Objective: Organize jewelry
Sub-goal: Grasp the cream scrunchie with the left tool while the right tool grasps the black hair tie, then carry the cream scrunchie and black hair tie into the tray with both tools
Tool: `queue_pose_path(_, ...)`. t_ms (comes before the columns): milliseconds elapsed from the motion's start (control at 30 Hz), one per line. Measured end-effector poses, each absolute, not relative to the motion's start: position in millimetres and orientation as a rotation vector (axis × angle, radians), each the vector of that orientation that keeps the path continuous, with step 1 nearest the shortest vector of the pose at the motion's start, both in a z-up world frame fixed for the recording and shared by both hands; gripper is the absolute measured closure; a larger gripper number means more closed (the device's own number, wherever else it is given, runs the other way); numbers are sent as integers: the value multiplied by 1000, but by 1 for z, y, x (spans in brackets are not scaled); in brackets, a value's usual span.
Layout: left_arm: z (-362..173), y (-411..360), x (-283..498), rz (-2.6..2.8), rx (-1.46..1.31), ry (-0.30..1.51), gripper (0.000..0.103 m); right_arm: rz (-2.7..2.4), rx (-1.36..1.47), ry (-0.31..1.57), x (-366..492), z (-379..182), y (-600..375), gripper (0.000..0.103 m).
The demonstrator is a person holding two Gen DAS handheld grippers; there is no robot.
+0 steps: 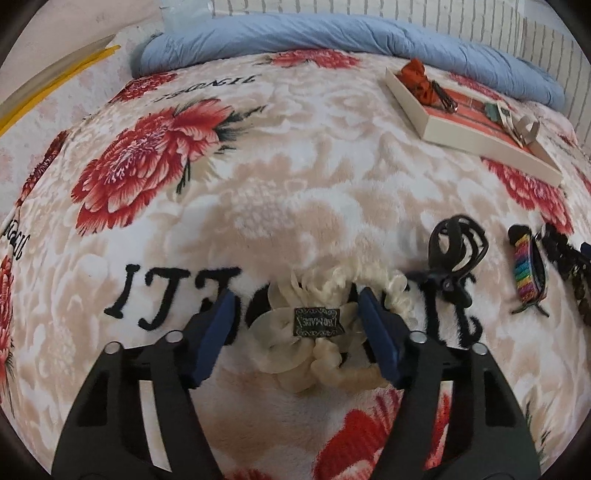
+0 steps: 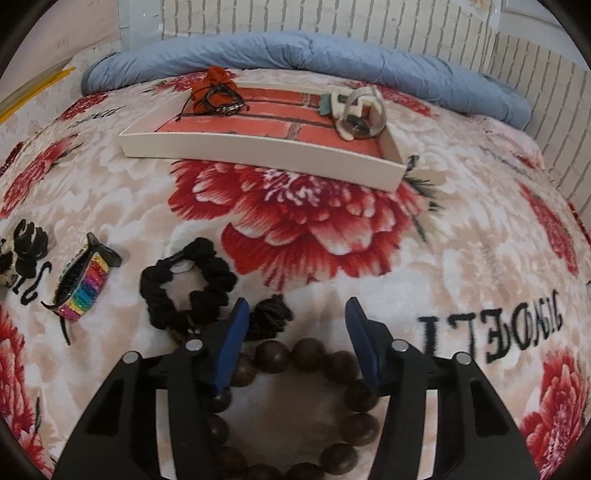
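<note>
A plush cream blanket printed with big red flowers and black lettering point(image 1: 258, 192) covers the bed, with a rolled pale blue quilt point(image 1: 332, 33) along its far edge at twelve o'clock and a white brick-patterned wall point(image 2: 332, 18) behind. In the left wrist view, the left gripper point(image 1: 295, 306) stands with its blue pads spread wide on either side of a cream ruffled scrunchie with a small dark label point(image 1: 321, 332), not pressing it. A black claw hair clip point(image 1: 452, 254) lies at three o'clock of the scrunchie, a rainbow-striped hair clip point(image 1: 526, 269) just beyond. A shallow white tray with a red brick-print floor point(image 1: 476, 142) sits at two o'clock, holding an orange fabric piece point(image 1: 417, 74) and a few rings. In the right wrist view, the right gripper point(image 2: 295, 325) is likewise spread apart, gripping nothing, over a dark brown wooden bead bracelet point(image 2: 332, 362); a black scrunchie point(image 2: 184, 288) lies at ten o'clock of it.
</note>
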State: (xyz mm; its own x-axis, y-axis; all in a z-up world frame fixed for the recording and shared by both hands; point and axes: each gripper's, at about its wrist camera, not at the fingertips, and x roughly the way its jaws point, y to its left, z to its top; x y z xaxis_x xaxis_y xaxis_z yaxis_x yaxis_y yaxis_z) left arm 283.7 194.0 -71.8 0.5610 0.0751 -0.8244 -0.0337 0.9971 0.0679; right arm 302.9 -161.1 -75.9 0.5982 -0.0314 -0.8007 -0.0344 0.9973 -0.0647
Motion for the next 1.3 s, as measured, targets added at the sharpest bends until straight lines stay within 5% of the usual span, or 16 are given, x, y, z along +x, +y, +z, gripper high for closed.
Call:
queue_pose_path(200, -74, 197, 285, 68, 38, 975, 49, 4, -83, 932, 308, -81, -151, 61)
queue_pose_path(433, -75, 203, 289, 66, 10, 968, 62, 22, -87, 919, 311, -79, -145, 83)
queue_pose_path(800, -72, 214, 291, 63, -39, 943, 81, 28, -64, 872, 311, -69, -152, 85)
queue_pose_path(1300, -38, 198, 301, 61, 4, 832, 86, 31, -9, 740, 321, -35, -182, 85)
